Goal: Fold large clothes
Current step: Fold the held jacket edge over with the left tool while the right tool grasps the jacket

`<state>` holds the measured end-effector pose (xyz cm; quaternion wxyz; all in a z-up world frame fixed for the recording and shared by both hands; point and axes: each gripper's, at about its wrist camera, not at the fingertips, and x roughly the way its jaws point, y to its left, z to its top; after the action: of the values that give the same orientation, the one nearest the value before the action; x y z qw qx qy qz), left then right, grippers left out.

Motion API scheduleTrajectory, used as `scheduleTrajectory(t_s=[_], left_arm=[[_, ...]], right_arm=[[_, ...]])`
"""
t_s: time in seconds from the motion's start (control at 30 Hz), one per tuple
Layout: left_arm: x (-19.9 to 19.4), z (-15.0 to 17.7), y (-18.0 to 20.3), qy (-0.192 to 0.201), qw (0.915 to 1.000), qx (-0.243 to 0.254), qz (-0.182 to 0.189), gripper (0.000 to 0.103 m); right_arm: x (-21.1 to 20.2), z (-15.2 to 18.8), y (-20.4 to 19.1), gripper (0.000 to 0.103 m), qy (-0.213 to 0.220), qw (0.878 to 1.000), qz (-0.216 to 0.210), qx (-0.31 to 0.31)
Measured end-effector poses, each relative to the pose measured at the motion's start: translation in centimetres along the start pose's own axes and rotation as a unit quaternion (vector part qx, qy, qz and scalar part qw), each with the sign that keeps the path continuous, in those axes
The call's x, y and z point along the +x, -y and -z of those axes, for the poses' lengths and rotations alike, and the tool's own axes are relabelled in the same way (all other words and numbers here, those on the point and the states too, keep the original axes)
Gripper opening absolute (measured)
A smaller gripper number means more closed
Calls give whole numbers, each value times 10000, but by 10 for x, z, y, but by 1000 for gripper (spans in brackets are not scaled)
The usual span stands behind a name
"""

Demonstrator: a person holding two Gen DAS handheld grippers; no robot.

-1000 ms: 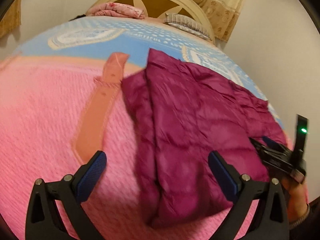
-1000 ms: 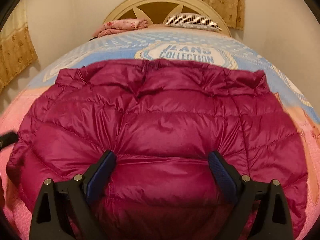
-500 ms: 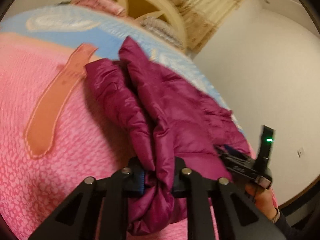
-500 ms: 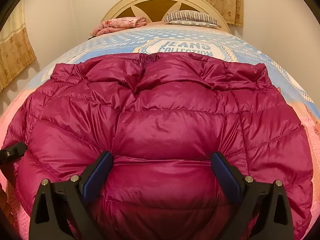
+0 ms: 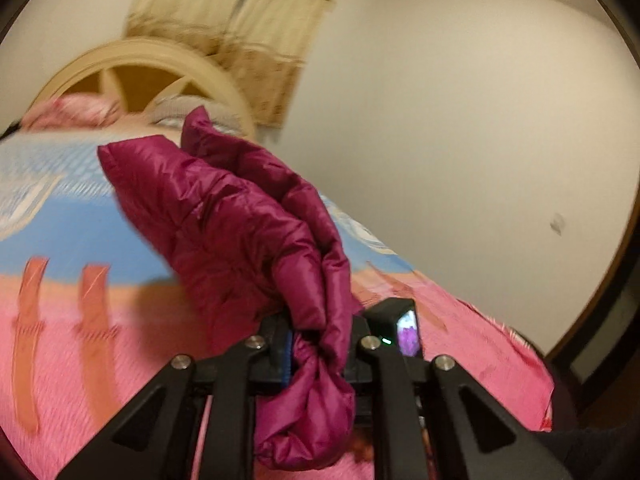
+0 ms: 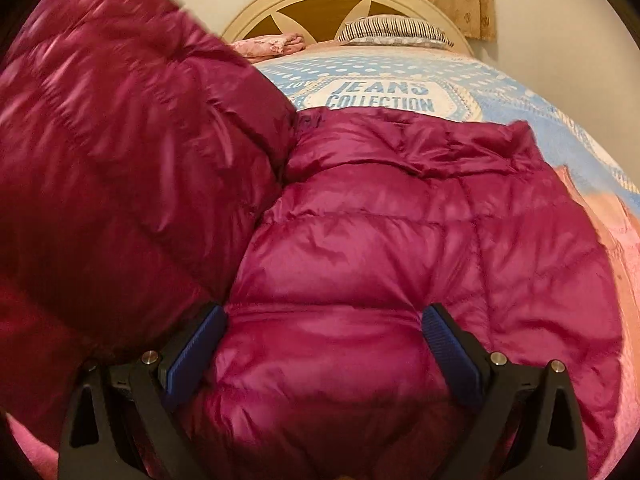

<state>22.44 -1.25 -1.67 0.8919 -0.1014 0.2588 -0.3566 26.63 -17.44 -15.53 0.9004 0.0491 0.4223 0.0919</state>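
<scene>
A magenta puffer jacket [image 6: 400,232] lies on the bed. My left gripper [image 5: 318,350] is shut on the jacket's left edge [image 5: 248,232] and holds it lifted off the bed. In the right wrist view that lifted part [image 6: 112,140] hangs blurred over the jacket's left half. My right gripper [image 6: 324,344] is open, low over the jacket's near hem, with puffed fabric between its blue pads [image 6: 444,344]. The right gripper's body [image 5: 396,328] shows just behind my left fingers.
The bed has a pink and blue blanket [image 5: 100,320] with "JEANS COLLECTION" lettering [image 6: 380,96]. A cream headboard [image 6: 352,4], a striped pillow [image 6: 396,30] and a folded pink cloth [image 6: 272,42] are at the far end. A white wall [image 5: 460,140] runs along the right.
My left gripper closed on the jacket's left edge and raised it, swinging it right over the jacket. My right gripper stayed open over the hem.
</scene>
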Motion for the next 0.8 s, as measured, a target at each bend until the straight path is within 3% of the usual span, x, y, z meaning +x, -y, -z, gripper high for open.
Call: scheduleTrajectory(t_s=[0.13,0.27,0.43,0.57,0.67,0.8], left_arm=[[34,-1,26,-225,9987,454,83,15],[77,13,53,-505,9945,899,181,15],[134,48,81,-1070,9776,1810,38,15],[153,75,86,-1195,9635,2377,-308,23],[142,77,88,-1088,9631,2440,-339,28],[136,78,87,-1117,9648,2357,-322,33]], right_arm=[[-52,6,46,99,329,9985,-238,374],[-98,5,101,99,694,9939,-19,858],[-139,3,164,99,1147,9809,193,1562],[-151,-16,168,98,1333,9821,5,1328],[-146,-39,154,66,1153,9872,-460,1001],[-136,-75,128,58,975,9774,-1672,850]])
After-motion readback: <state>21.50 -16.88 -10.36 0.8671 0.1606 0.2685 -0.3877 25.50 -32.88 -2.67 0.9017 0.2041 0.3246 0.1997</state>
